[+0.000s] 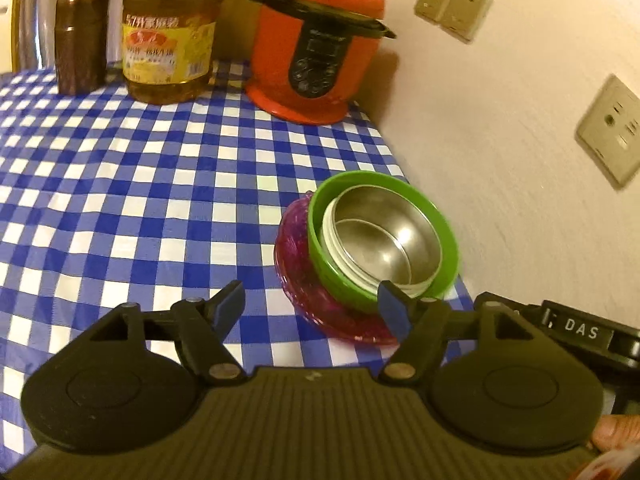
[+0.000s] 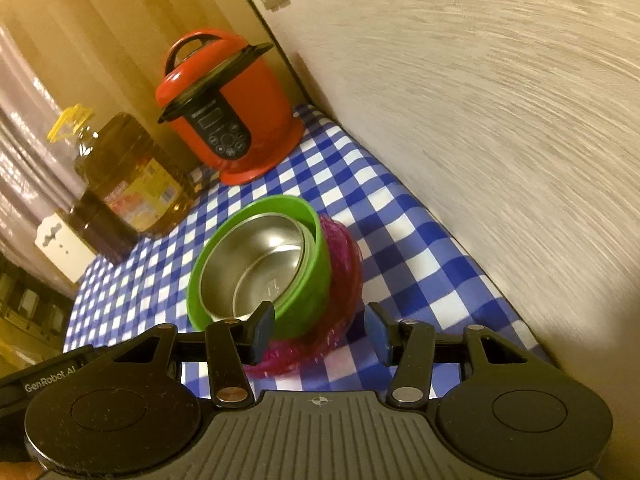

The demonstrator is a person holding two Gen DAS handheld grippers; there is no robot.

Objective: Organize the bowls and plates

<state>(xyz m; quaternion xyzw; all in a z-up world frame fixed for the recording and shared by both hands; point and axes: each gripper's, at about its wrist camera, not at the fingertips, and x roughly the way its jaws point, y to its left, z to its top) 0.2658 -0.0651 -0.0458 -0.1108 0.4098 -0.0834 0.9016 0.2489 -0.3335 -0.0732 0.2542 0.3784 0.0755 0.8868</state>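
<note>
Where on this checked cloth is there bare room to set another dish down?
The widest bare patch of the checked cloth lies left of the bowl stack on its pink plate, in front of the oil bottle and brown jar. A narrower gap runs between the stack and the red cooker. It is crowded along the back edge and tight between stack and wall.

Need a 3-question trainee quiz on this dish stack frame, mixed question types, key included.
1. True or false: the steel bowl sits nested inside the green bowl.
2. What does the green bowl rest on? A) pink plate B) bare tablecloth C) red cooker
3. Is either claw, left claw or right claw, gripping a dish?

Key: 1 true; 2 A, the pink plate; 3 no, both stand open with nothing between the pads.
</note>
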